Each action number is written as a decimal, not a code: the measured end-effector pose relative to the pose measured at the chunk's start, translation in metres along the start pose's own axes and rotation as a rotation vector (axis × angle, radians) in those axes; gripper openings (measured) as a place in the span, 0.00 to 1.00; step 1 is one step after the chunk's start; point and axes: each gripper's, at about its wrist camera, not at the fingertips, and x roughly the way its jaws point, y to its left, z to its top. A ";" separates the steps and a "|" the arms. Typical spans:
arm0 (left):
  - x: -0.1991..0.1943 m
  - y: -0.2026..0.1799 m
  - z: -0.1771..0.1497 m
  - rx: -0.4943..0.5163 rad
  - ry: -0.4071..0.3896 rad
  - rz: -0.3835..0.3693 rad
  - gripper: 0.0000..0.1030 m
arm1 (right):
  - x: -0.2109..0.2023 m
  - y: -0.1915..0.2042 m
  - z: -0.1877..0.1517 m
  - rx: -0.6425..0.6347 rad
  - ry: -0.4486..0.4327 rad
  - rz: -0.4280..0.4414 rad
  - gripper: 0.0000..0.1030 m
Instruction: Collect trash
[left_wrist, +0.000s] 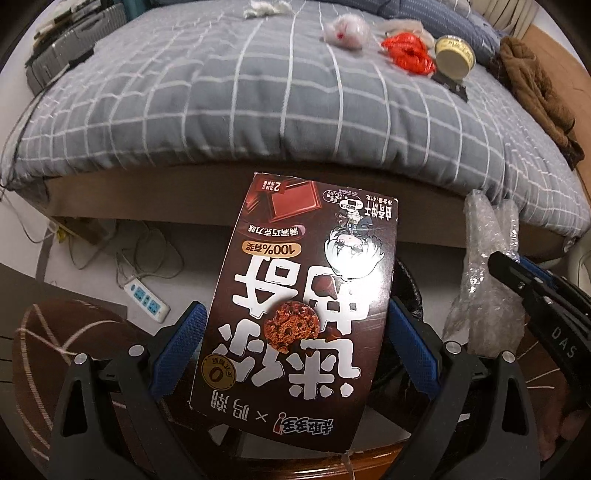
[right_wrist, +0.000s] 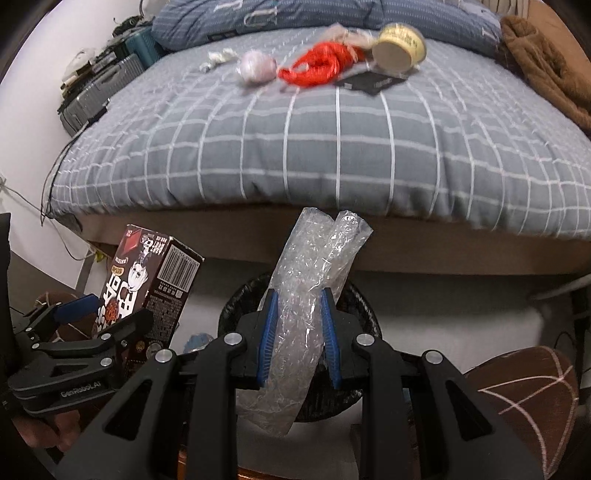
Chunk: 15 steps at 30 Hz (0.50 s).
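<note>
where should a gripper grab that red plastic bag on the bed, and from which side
Pinch the red plastic bag across its crumpled middle, coming straight down from above. It lies flat and bunched on the quilt, with a cup and a pale wad close at either side.

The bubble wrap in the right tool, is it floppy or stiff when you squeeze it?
Probably floppy and squashy: the bubble wrap pinches in narrow between the right tool pads. It likely weighs very little, since its crinkled top end stands up unsupported. The shiny plastic might slip.
</note>
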 end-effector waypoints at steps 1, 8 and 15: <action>0.004 -0.001 0.000 0.002 0.006 0.002 0.91 | 0.006 -0.001 -0.002 0.002 0.013 0.000 0.22; 0.044 -0.005 0.000 0.009 0.067 0.008 0.91 | 0.045 -0.008 -0.010 0.012 0.095 -0.004 0.22; 0.070 -0.002 0.007 0.015 0.095 0.003 0.91 | 0.069 -0.011 -0.008 0.014 0.136 0.005 0.22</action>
